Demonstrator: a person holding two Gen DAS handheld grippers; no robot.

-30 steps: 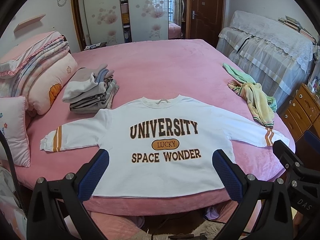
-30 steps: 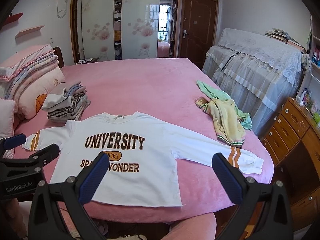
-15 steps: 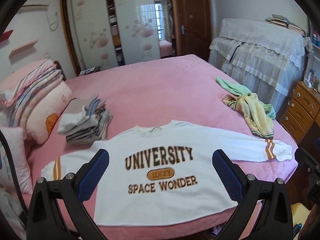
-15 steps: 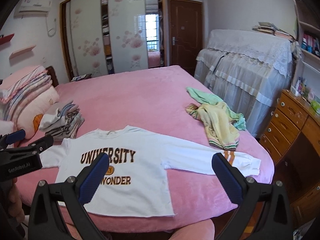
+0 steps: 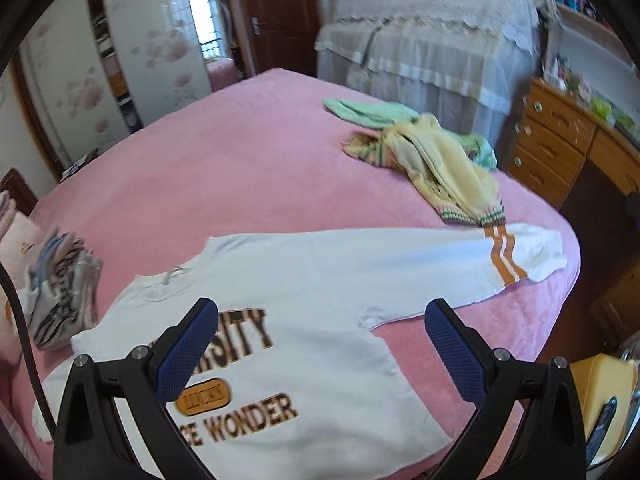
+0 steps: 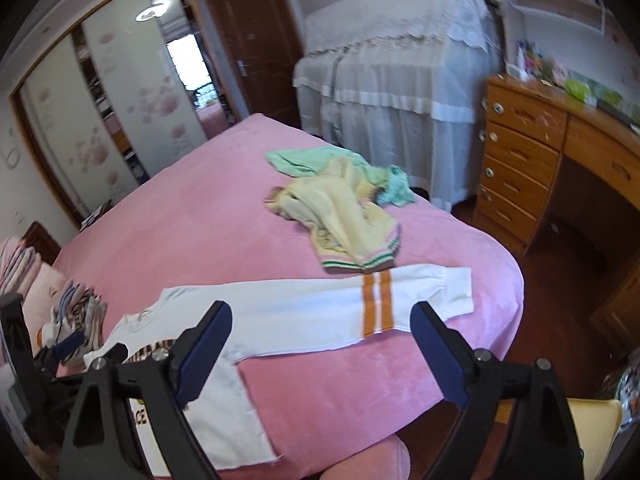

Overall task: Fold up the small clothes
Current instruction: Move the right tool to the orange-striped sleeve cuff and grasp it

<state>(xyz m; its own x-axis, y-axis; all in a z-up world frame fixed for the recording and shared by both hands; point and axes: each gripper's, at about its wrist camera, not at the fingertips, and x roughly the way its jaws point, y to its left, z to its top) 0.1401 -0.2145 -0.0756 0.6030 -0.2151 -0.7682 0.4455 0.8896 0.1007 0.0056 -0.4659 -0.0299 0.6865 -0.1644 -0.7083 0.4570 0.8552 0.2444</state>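
Note:
A white sweatshirt (image 5: 320, 312) with brown lettering lies flat, front up, on the pink bed (image 5: 240, 168). Its right sleeve with two orange stripes (image 6: 376, 304) stretches toward the bed's right edge. My left gripper (image 5: 320, 344) is open and empty above the sweatshirt's chest. My right gripper (image 6: 320, 344) is open and empty above the right sleeve and armpit. The left gripper's body (image 6: 44, 364) shows at the left edge of the right wrist view.
A crumpled yellow and green garment (image 5: 436, 160) lies just beyond the striped sleeve. A stack of folded clothes (image 5: 60, 284) sits at the left by the pillows. A wooden desk with drawers (image 6: 520, 168) and a covered piece of furniture (image 6: 392, 60) stand to the right.
Both grippers have swung to the right and tilted. The views now centre on the right sleeve and the yellow garment. Both stay open; the sweatshirt has not moved.

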